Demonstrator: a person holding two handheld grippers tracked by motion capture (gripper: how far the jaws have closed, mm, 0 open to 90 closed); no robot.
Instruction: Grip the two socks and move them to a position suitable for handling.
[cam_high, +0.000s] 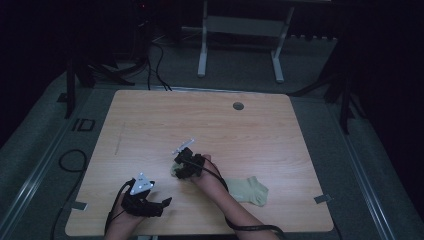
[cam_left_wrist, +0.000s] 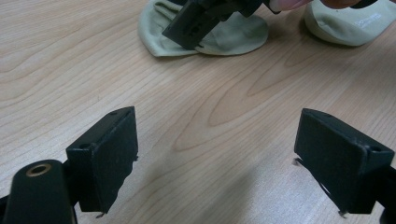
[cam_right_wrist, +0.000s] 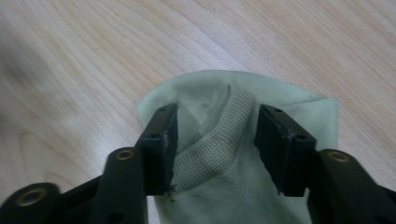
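Left gripper (cam_high: 165, 201): nearest item, at the table's 7 o'clock edge; jaws spread wide over bare wood, grasping nothing; judged to be parked in wait, pointing toward the socks.
Table (cam_high: 150, 125): pale wood-grain top, with a round cable hole (cam_high: 238, 106) at 1 o'clock.
Flat sock (cam_high: 248, 190): pale green, lay spread at 5 o'clock beside the person's right forearm, untouched; in the left gripper view its edge showed at 1 o'clock (cam_left_wrist: 348, 23).
Right gripper (cam_right_wrist: 215, 140): near table centre; jaws parted and straddling the ribbed cuff of the second sock, not yet clenched; judged lined up so as to pinch the cuff.
Second sock (cam_right_wrist: 233, 186): pale green, beneath that gripper, cuff end toward 12 o'clock in its own view.
Desk frame (cam_high: 240, 40): white legs on the floor beyond the table, 12 o'clock.
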